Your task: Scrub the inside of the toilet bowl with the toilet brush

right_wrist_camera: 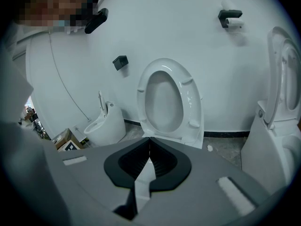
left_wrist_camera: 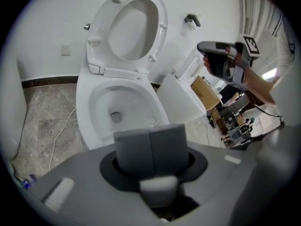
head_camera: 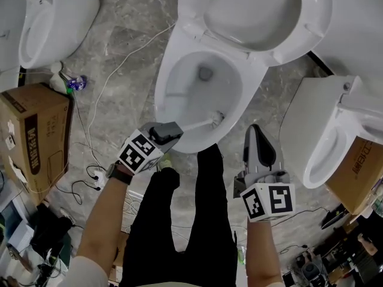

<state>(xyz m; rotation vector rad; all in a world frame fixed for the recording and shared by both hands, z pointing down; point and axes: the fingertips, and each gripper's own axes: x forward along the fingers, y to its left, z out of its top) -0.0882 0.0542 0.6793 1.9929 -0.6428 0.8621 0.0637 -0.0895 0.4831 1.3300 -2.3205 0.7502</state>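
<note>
The white toilet [head_camera: 179, 109] stands with seat and lid raised, and its bowl [left_wrist_camera: 117, 102] has a drain at the bottom. My left gripper [head_camera: 175, 130] is at the bowl's near rim. It is shut on the white handle of the toilet brush [head_camera: 202, 124], whose head lies against the bowl's front-right inner wall. In the left gripper view the grey pads [left_wrist_camera: 134, 149] are pressed together and hide the brush. My right gripper [head_camera: 254, 130] hovers to the right of the bowl, outside it, shut and holding nothing [right_wrist_camera: 149, 142]. It also shows in the left gripper view [left_wrist_camera: 218, 55].
A second toilet [head_camera: 332, 139] stands close on the right and another fixture [head_camera: 42, 17] at the upper left. Cardboard boxes sit at the left [head_camera: 33, 136] and right [head_camera: 359, 169]. White cables [head_camera: 90, 142] trail over the grey floor. The person's dark-trousered legs [head_camera: 179, 220] are before the bowl.
</note>
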